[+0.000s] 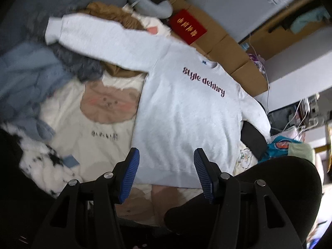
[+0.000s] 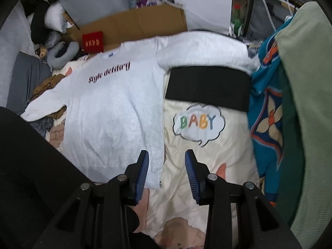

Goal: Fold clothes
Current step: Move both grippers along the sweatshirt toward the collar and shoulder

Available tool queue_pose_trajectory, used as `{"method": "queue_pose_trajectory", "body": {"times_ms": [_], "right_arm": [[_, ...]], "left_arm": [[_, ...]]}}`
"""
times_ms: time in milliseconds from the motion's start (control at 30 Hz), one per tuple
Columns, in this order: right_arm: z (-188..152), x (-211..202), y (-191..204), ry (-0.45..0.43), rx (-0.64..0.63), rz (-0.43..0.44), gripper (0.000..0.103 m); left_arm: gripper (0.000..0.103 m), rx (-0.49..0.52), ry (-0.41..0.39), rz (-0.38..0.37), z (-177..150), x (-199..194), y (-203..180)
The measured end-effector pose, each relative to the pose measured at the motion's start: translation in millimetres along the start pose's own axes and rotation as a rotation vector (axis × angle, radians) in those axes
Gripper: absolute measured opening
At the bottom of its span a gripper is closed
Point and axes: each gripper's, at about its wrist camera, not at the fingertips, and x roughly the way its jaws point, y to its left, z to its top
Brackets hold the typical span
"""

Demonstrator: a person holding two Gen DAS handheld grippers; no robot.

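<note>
Left gripper (image 1: 166, 171): the blue ribbed pads (image 1: 129, 174) are spread wide, with nothing held between them. They are poised above the hem of the sweatshirt; contact with the fabric cannot be told.

Left gripper pose: it is aimed toward 12 o'clock along the garment, from hem to collar, with the black linkage filling the lower frame.

Right gripper (image 2: 167, 173): the fingers are parted, nothing is pinched. The left pad (image 2: 142, 174) is seen over the sweatshirt's bottom corner, the right pad over the cream bedding; touching cannot be confirmed.

Right gripper pose: it is pointed toward 12 o'clock, straddling the garment's side edge.

Sweatshirt (image 1: 186, 116): a pale grey garment is laid flat, front up, with dark red "Style dekkry" lettering across the chest. In the left view one sleeve is stretched toward 10 o'clock and the other is dropped toward 3 o'clock. In the right view the body (image 2: 112, 112) is seen at 10 to 11 o'clock of the gripper.

Bedding (image 2: 207, 155): a cream cover with a "BABY" cloud print is spread under the garment; a bear face print (image 1: 108, 105) is shown at 9 o'clock of the sweatshirt.

Black cloth (image 2: 207, 87): a dark band is lying just below the outstretched sleeve.

Cardboard (image 2: 134, 27): flattened boxes are lying beyond the collar, a red booklet (image 2: 92, 41) resting on them.

Clothes pile (image 1: 27, 78): blue garments are heaped at 9 o'clock in the left view.
</note>
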Motion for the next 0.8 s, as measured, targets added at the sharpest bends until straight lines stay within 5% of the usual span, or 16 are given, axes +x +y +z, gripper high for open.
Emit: {"method": "queue_pose_trajectory", "body": {"times_ms": [133,333,800], "right_arm": [[5,-24,0,-0.063,0.001,0.019,0.034],[11,-56,4,-0.138,-0.004,0.039,0.053],[18,-60,-13,-0.216,0.024,-0.007,0.053]], "left_arm": [[0.055,0.056,-0.035,-0.012,7,-18,-26],[0.055,0.144,-0.071,-0.017,20,-43,-64],[0.055,0.265,-0.08,-0.039,79,-45,-126]]}}
